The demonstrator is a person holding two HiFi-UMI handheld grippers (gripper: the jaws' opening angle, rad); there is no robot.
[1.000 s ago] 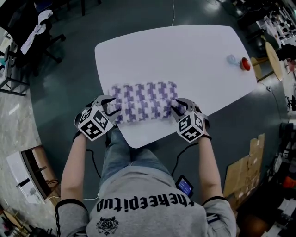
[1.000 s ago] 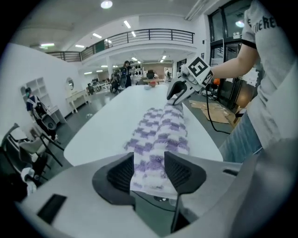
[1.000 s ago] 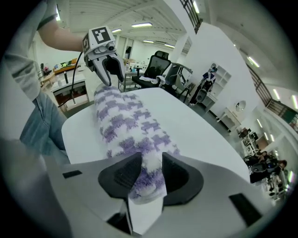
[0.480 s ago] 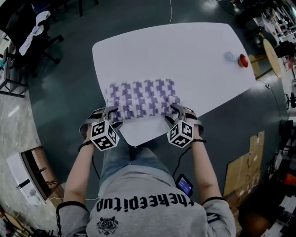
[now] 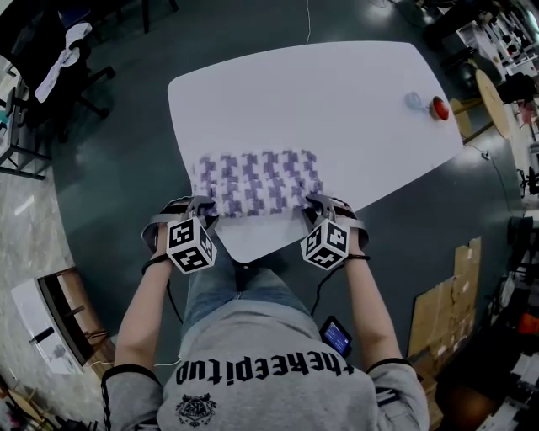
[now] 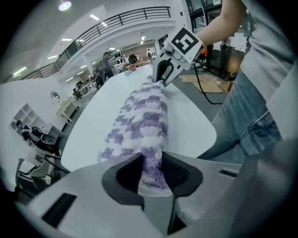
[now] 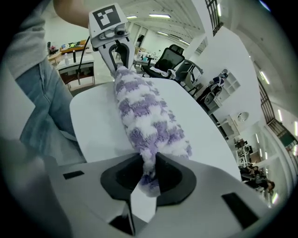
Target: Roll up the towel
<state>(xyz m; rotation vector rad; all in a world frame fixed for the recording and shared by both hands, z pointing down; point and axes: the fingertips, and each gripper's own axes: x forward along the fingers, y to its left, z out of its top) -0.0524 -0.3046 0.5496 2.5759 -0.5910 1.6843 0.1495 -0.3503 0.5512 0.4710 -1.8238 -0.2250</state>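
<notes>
Pinching the near ends of the purple-and-white checked fluffy towel [image 5: 257, 183], which lies part-rolled by the near edge of the white worktop [image 5: 337, 101], the left gripper [image 5: 205, 219] and right gripper [image 5: 313, 210] have just closed on cloth; the next turn, as judged, requires an even roll toward the far edge.

A white rounded tabletop [image 5: 354, 93] stands on a dark grey-green floor [image 5: 126, 160]. A black office chair [image 5: 29, 38] sits far left, flattened cardboard [image 5: 438, 313] near right. Ceiling lamps [image 6: 64, 5] shine above a railed upper gallery [image 6: 130, 15] in a bright hall.
</notes>
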